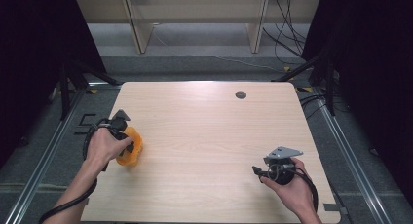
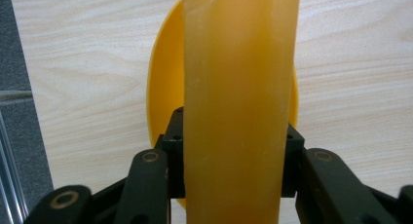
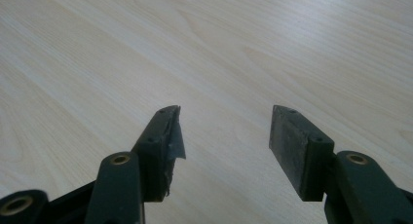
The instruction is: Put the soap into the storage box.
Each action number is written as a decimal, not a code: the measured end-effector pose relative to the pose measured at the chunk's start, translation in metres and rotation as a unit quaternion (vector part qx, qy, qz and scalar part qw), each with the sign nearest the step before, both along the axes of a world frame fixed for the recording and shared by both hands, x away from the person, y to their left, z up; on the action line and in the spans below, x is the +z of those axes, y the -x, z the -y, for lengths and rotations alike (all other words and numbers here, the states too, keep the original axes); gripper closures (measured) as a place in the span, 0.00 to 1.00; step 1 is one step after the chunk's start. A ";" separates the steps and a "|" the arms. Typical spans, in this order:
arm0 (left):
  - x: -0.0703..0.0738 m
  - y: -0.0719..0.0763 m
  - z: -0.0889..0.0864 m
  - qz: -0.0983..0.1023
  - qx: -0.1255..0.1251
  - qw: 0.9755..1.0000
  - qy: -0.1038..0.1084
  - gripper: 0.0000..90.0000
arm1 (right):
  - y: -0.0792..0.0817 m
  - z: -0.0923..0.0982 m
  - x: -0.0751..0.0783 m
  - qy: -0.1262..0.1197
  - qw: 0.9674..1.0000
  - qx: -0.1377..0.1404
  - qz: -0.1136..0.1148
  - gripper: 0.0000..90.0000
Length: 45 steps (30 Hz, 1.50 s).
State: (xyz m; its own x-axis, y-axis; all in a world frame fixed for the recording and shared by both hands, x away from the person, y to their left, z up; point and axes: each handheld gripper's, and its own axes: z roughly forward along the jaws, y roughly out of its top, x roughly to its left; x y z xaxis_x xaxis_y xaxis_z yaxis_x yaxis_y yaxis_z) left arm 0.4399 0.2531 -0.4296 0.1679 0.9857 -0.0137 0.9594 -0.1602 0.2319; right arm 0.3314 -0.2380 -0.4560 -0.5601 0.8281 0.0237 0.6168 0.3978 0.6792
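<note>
A person's left hand holds my left gripper [image 1: 125, 139] near the table's left edge, shut on an orange roll [image 1: 131, 148]. In the left gripper view the roll's amber band [image 2: 238, 87] runs upright between the two black jaws, which press on its sides, and its yellow rim [image 2: 163, 87] shows behind. My right gripper [image 1: 256, 171] rests in the person's right hand at the front right of the table. Its jaws stand open [image 3: 224, 136] over bare wood with nothing between them.
The light wooden table [image 1: 209, 126] has a round cable hole [image 1: 240, 94] near its far edge. Grey floor and metal rails [image 1: 44, 156] run along both sides. Wooden shelf legs [image 1: 139, 29] and loose cables [image 1: 287, 39] lie beyond the far edge.
</note>
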 end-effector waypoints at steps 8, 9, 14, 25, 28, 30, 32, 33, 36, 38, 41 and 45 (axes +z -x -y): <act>-0.002 -0.002 -0.001 0.000 0.001 1.000 0.000 0.67 | 0.000 0.000 0.000 0.000 1.000 0.000 -0.001 0.50; -0.002 -0.002 -0.001 0.001 0.003 1.000 0.001 0.67 | 0.000 0.000 0.000 0.000 1.000 0.000 -0.001 0.50; -0.003 -0.002 0.000 0.002 0.006 1.000 0.003 0.67 | -0.001 0.000 -0.001 0.004 1.000 0.006 0.006 0.50; 0.008 0.004 -0.007 0.016 0.004 1.000 0.012 0.57 | -0.001 0.000 -0.002 0.004 1.000 0.006 0.006 0.50; 0.014 0.009 -0.009 0.030 0.004 0.999 0.014 0.53 | -0.001 0.000 -0.002 0.004 1.000 0.005 0.006 0.50; 0.017 0.013 -0.010 0.045 -0.008 0.999 0.015 0.50 | -0.001 0.000 -0.002 0.003 1.000 0.005 0.004 0.50; 0.019 0.017 -0.013 0.059 -0.022 0.998 0.009 0.46 | -0.001 0.000 -0.002 0.006 1.000 0.005 0.003 0.50; 0.019 0.017 -0.013 0.059 -0.022 0.998 0.009 0.45 | -0.001 0.000 -0.002 0.005 1.000 0.005 0.003 0.50; 0.026 0.025 -0.015 0.088 -0.036 0.995 0.012 0.41 | -0.001 0.000 -0.002 0.006 1.000 0.005 0.004 0.49; 0.031 0.033 -0.015 0.103 -0.039 0.994 0.017 0.38 | -0.001 0.000 -0.002 0.008 1.000 0.006 0.005 0.49; 0.035 0.038 -0.017 0.114 -0.046 0.992 0.021 0.36 | -0.001 0.000 -0.002 0.008 1.000 0.006 0.005 0.49; 0.047 0.054 -0.021 0.130 -0.051 0.990 0.028 0.35 | 0.000 0.000 -0.002 0.006 1.000 0.004 0.003 0.49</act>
